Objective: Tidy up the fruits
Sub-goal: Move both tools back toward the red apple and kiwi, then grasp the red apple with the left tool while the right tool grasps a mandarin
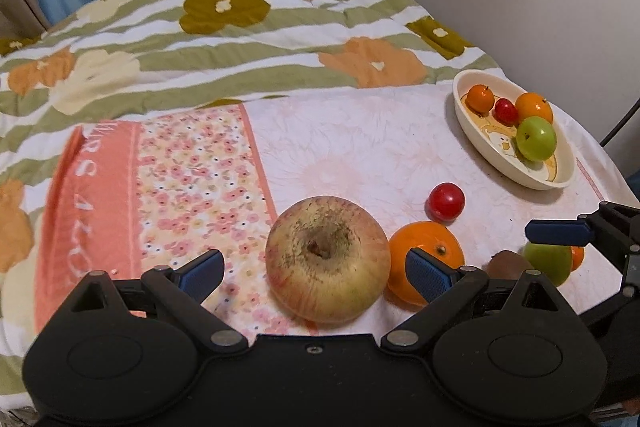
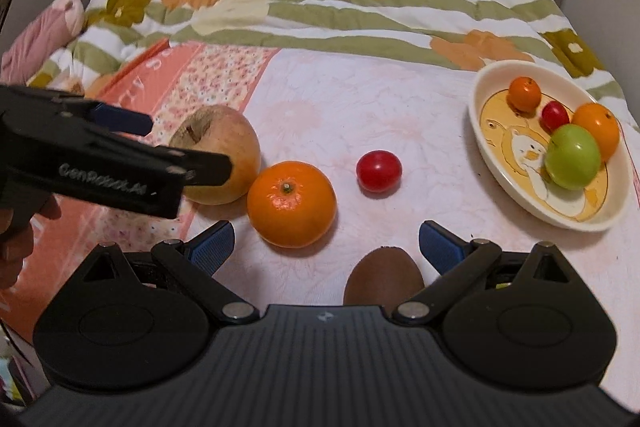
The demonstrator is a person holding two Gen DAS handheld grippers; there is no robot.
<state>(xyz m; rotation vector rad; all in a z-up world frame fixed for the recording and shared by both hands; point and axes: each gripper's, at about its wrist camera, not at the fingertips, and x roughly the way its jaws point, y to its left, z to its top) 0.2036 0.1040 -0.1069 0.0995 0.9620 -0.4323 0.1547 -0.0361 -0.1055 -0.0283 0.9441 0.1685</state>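
In the left wrist view, the left gripper [image 1: 316, 273] has its fingers wide apart, and the big apple [image 1: 327, 259] lies between them on the pink cloth [image 1: 360, 135]. I cannot tell if a finger touches it. Just right of the apple is an orange [image 1: 425, 261], and behind the orange a red tomato [image 1: 447, 201]. Far right of the apple stands the bowl [image 1: 486, 147] with four small fruits inside. The right gripper [image 1: 560, 231] enters at the right edge.

In the right wrist view, the right gripper [image 2: 326, 245] is also spread open and holds nothing. A kiwi [image 2: 384, 281] lies near its right finger, right of the apple [image 2: 236, 155]. The orange [image 2: 291, 203] touches the apple, the tomato [image 2: 379, 171] is further right, and the bowl [image 2: 492, 163] is well apart.
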